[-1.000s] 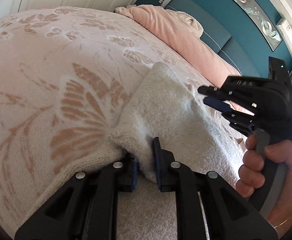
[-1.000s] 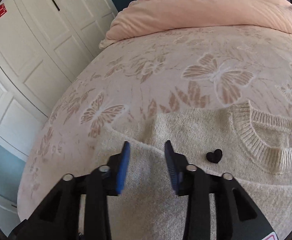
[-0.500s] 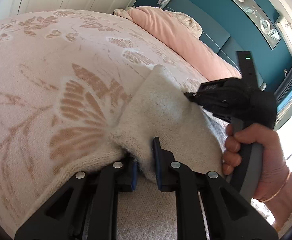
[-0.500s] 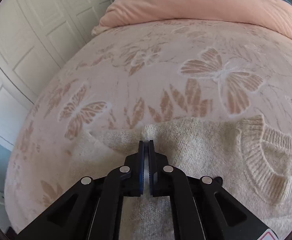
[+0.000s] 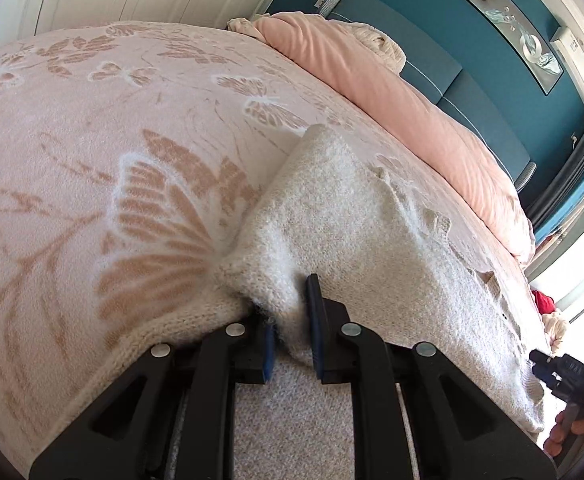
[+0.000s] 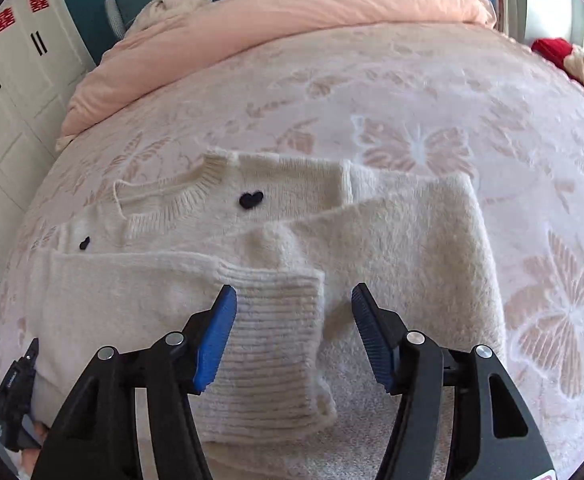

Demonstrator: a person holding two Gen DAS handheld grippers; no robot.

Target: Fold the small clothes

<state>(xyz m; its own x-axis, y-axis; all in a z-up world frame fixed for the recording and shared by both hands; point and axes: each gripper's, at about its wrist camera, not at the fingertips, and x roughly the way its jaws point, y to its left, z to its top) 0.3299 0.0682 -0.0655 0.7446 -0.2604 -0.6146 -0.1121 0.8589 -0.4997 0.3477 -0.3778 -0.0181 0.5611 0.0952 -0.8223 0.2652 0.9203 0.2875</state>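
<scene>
Our left gripper (image 5: 292,320) is clamped on a thick bunch of the cream sweater (image 6: 276,248), its blue pads sunk into the knit at the garment's edge. Our right gripper (image 6: 294,332) stands wide apart, holding nothing, poised just above the ribbed cuff (image 6: 276,344) of a sleeve that lies folded across the body.

The sweater lies on the bedspread (image 6: 412,92), neckline toward 11 o'clock in the right wrist view, with the folded sleeve running from 9 o'clock to the centre. A second sleeve crosses diagonally toward 2 o'clock.

The risk, as we judge it, is that any pull from the clamped left side drags the loose sleeve out of its fold, since nothing pins it. The fuzzy knit also clings to the plush bedspread, so a lift may carry extra layers or rumple the body.

The sweater is soft, fluffy and thick, with a ribbed collar and cuff and small black hearts (image 6: 251,199) stitched on. The bedspread is a velvety pink with raised butterflies; a smooth peach duvet (image 6: 292,4) sits at 12 o'clock.
</scene>
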